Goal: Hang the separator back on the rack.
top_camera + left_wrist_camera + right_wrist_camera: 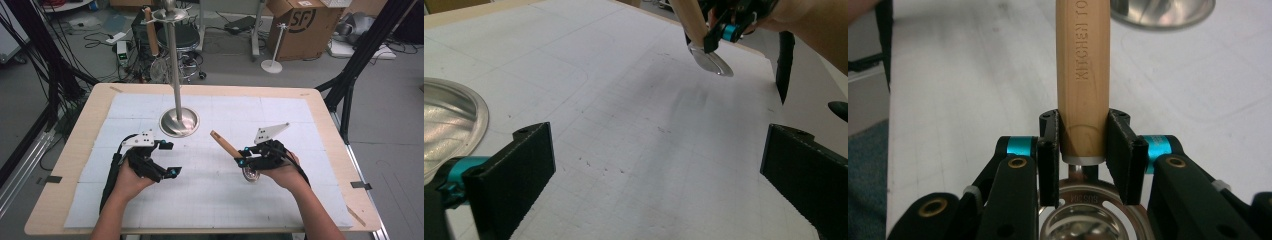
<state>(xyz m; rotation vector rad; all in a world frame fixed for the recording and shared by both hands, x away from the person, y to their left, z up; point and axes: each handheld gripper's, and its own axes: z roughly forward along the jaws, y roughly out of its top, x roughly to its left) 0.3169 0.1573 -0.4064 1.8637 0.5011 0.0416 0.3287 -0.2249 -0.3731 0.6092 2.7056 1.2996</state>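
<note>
Right gripper view puts the wooden-handled strainer [1083,75] dead centre: my right tongs [1083,150] are clenched on the lower end of its handle, just above the metal collar, with the perforated steel bowl underneath me. In the high view the strainer [226,145] sits right of the table's middle, handle angled toward 10 o'clock, bowl low over the mat. I judge it light and stiff; the smooth round wood could twist in the pads, and the steel end weighs it down, so this hold close to the collar seems the sensible spot.

My left tongs [167,159] are released, jaws spread wide over bare mat at about 9 o'clock from the strainer, holding nothing. At 11 o'clock stands the steel rack [178,121], a round base and tall pole, with another wooden-handled utensil [151,32] hanging near its top.

A white gridded mat [210,200] covers the wooden table [60,190]; it looks slightly soft and scuffed. Beyond are a cardboard box [300,25], a stool [182,37], cables and black frame legs.
</note>
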